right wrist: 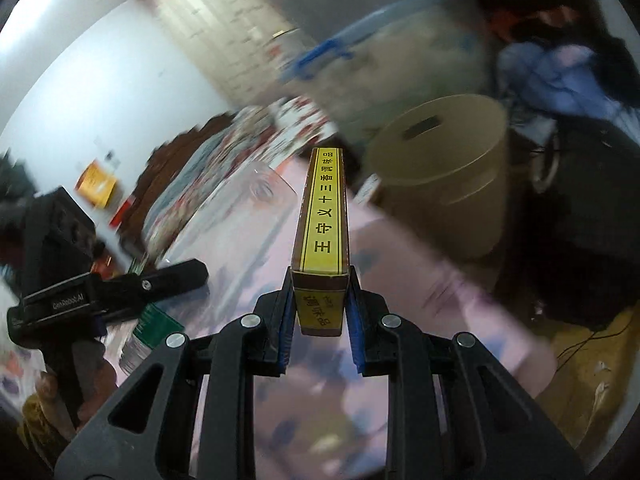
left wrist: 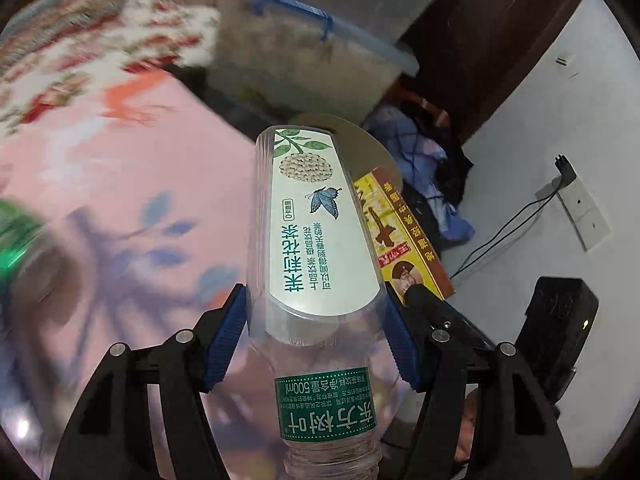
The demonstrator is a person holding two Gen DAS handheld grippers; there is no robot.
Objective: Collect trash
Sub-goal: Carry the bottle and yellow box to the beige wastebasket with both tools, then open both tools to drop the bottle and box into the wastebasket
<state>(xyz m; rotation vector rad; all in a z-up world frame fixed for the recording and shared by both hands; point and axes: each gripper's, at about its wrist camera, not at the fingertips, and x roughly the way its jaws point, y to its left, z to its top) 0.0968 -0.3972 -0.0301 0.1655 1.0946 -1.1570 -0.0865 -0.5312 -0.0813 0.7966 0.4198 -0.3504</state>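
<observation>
Two pieces of trash were off the bed and in the air: a clear plastic bottle [left wrist: 316, 264] clamped across its body by the left gripper [left wrist: 316, 328], and a yellow seasoning box [right wrist: 322, 236] pinched edge-on at its near end by the right gripper [right wrist: 319, 312], the blue pads [right wrist: 285, 320] pressed flat against both faces. Ahead of the box stood a round tan bin [right wrist: 444, 168], its slotted top tilted toward the camera, with open pink bedsheet [right wrist: 400, 280] between the box and the bin's side; in the left wrist view the same bin [left wrist: 372, 152] peeked out just behind the bottle's far end, and the box [left wrist: 404, 240] lay close alongside the bottle on its right. A clear storage tub with blue lid clips [left wrist: 308, 56] crowded in behind the bin, and a heap of blue and dark clothes [left wrist: 432, 168] filled the gap beside it. Beyond the sheet a floral quilt [left wrist: 80, 48] was bunched up, blurred. A white wall [left wrist: 560, 120] with a socket and trailing black cable [left wrist: 504, 228] closed the right side. Both grippers pointed the same way, the left one [right wrist: 120, 288] visible at the right camera's left edge, level with it and near.
</observation>
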